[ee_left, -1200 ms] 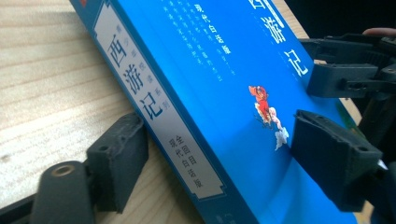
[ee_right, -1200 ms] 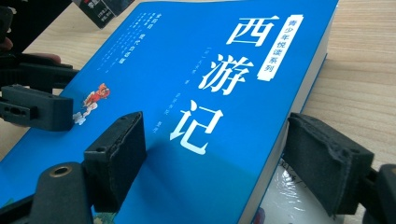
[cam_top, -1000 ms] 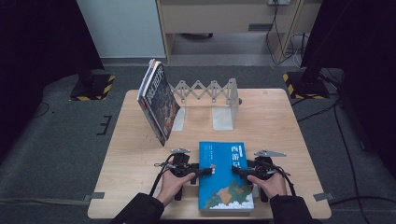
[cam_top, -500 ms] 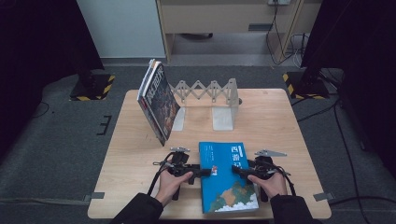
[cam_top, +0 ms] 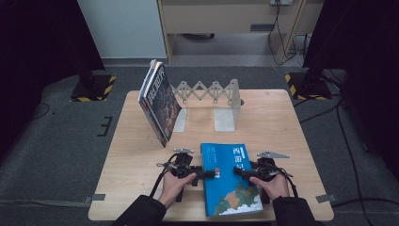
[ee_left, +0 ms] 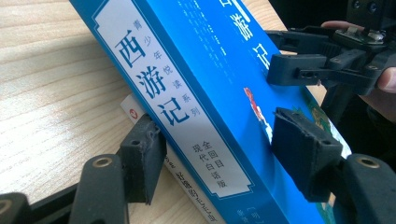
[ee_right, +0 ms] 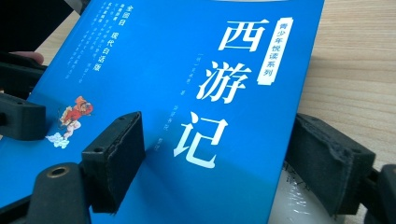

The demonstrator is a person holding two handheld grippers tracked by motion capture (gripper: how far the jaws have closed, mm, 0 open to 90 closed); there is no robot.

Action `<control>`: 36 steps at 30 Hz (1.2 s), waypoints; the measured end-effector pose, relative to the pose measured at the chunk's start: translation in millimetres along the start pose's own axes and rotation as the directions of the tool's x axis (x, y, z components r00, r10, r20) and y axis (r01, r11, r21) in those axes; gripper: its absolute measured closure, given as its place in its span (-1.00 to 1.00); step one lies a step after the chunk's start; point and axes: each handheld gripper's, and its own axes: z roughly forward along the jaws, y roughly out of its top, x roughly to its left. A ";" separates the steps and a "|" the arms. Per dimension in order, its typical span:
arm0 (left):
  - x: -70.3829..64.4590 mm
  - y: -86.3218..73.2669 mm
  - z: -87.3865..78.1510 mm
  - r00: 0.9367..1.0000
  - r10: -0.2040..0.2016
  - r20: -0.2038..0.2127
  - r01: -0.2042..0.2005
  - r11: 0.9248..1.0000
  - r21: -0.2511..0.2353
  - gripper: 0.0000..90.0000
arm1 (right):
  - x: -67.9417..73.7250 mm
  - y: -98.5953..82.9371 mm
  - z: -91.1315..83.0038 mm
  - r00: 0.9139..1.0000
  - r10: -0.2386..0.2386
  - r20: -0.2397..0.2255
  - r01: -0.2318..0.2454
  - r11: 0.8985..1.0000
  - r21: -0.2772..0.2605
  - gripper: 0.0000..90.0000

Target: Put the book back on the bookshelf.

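Observation:
A blue book (cam_top: pixel 230 197) with white Chinese title lettering lies near the table's front edge. My left gripper (cam_top: pixel 214 173) is shut on its left, spine edge. In the left gripper view (ee_left: pixel 219 140) one jaw sits under the book (ee_left: pixel 187 70) and the other presses on the cover. My right gripper (cam_top: pixel 237 172) is shut on the opposite edge. The right gripper view (ee_right: pixel 222 144) shows one jaw on the cover (ee_right: pixel 187 70) and one beneath it. The book's spine side looks tilted up off the wood.
Several magazines (cam_top: pixel 160 103) lean in the left end of a white expanding book rack (cam_top: pixel 211 92) at the back of the wooden table (cam_top: pixel 282 122). The rack's right slots stand unfilled. Dark floor and cables surround the table.
The book has shifted slightly toward the front edge between the two grippers. Both hands stay at its sides.

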 end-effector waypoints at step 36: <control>-5.8 10.0 -15.9 0.999 -0.018 -0.029 0.017 0.999 -0.038 0.08 | 2.5 11.7 7.8 0.999 -0.031 -0.025 0.031 0.999 0.014 -0.36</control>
